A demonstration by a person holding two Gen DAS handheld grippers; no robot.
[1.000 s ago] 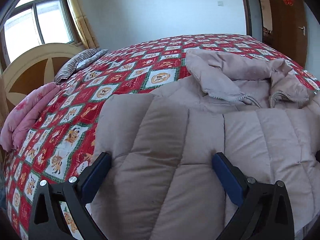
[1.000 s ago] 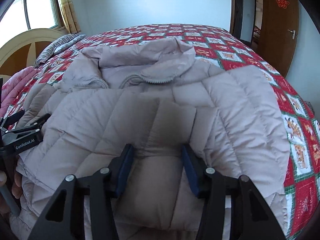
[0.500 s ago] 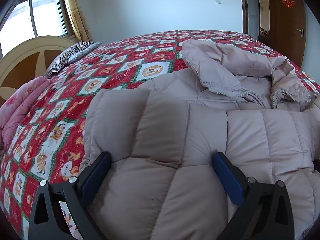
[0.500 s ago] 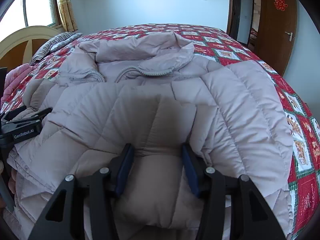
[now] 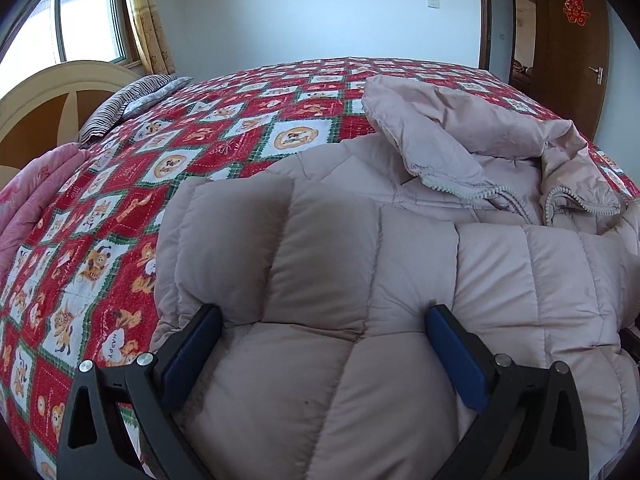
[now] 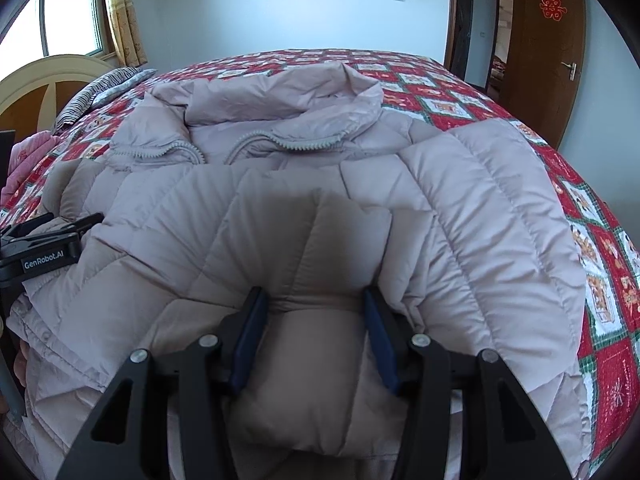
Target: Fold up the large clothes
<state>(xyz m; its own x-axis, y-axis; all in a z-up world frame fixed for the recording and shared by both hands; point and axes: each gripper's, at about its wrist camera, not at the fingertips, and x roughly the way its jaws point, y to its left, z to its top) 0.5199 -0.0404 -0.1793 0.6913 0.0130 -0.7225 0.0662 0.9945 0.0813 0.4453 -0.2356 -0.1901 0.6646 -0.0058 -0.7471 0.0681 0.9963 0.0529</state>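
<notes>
Two grippers are being held on a puffy beige coat (image 5: 360, 280) that is lying spread across a red patterned bedspread (image 5: 180, 152), hood toward the far side. Since the earlier frame, the left gripper (image 5: 320, 344) is being seen lower and nearer to the coat's folded hem, so that more of the padded panel is filling the near part of its view and the window (image 5: 80, 12) is sitting higher; the right view is being changed only slightly. A thick fold of padding is being clamped by the left gripper, its blue pads (image 5: 192, 352) standing wide and sunk into the fabric on both sides. A narrower bunch of the same coat is being pinched by the right gripper (image 6: 316, 332), its jaws about half closed and the fabric bulging up between them, just as a second ago.

Only in the left view are the coat's left edge, the bare bedspread beside it, a pink blanket (image 5: 24, 200) at the far left and a striped pillow (image 5: 128, 100) by the headboard (image 5: 48, 92) being shown clearly. Only in the right view are the coat's right sleeve (image 6: 500, 220), draped toward the right edge of the bed, and the left gripper's labelled body (image 6: 40, 248) at the left edge being shown. A brown door (image 6: 548, 40) is being seen at the far right in both.
</notes>
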